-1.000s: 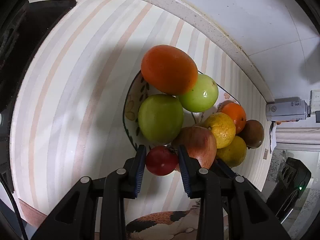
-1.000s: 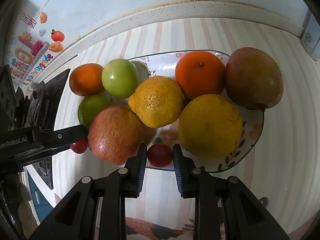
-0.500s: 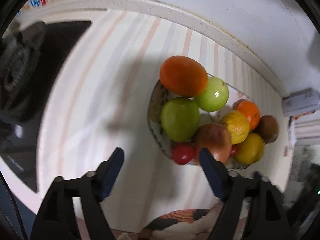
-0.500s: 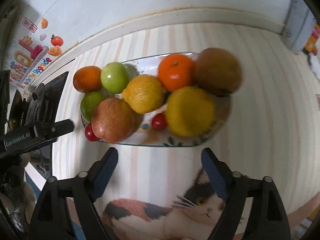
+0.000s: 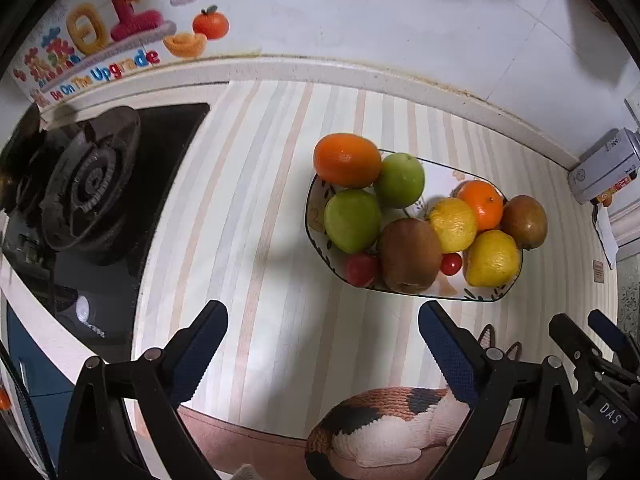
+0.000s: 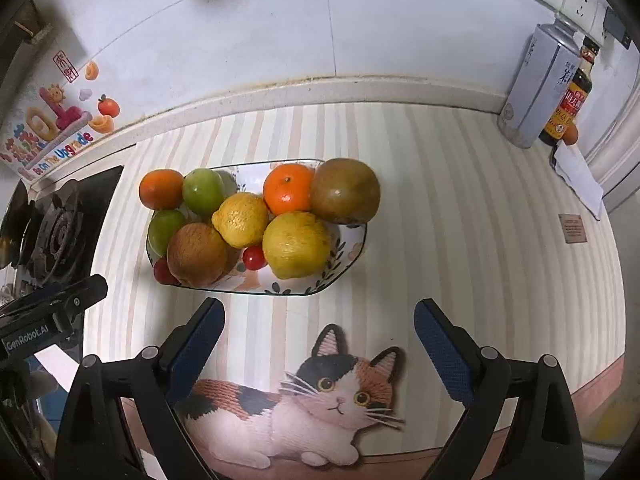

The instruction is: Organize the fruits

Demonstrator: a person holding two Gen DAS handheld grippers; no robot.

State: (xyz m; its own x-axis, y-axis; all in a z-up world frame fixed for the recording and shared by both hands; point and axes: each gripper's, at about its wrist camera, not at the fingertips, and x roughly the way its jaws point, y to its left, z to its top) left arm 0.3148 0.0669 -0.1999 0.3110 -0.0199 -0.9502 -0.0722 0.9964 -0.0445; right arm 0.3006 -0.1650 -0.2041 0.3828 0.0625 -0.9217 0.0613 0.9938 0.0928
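A patterned plate (image 5: 440, 172) on the striped mat holds an orange (image 5: 346, 159), two green apples (image 5: 352, 220), lemons (image 5: 452, 224), a brownish apple (image 5: 408, 254) and other fruit. Two small red tomatoes lie at its near rim, one at the left (image 5: 361, 268) and one between the fruits (image 5: 451, 264). My left gripper (image 5: 320, 314) hangs above the mat short of the plate, its jaws opening with nothing between them. My right gripper (image 6: 318, 308) is likewise short of the plate (image 6: 352, 248), jaws opening and empty; the tomatoes (image 6: 254, 258) lie beyond it.
A black gas stove (image 5: 88, 184) lies left of the mat. At the back right stand a grey tin (image 6: 536, 88) and a dark sauce bottle (image 6: 572, 96). A cat picture (image 6: 340, 392) marks the mat's near edge. The tiled wall runs along the back.
Both grippers let go of their small tomatoes, spread wide, and rose back away from the plate. The tomatoes now rest at the plate's near rim.
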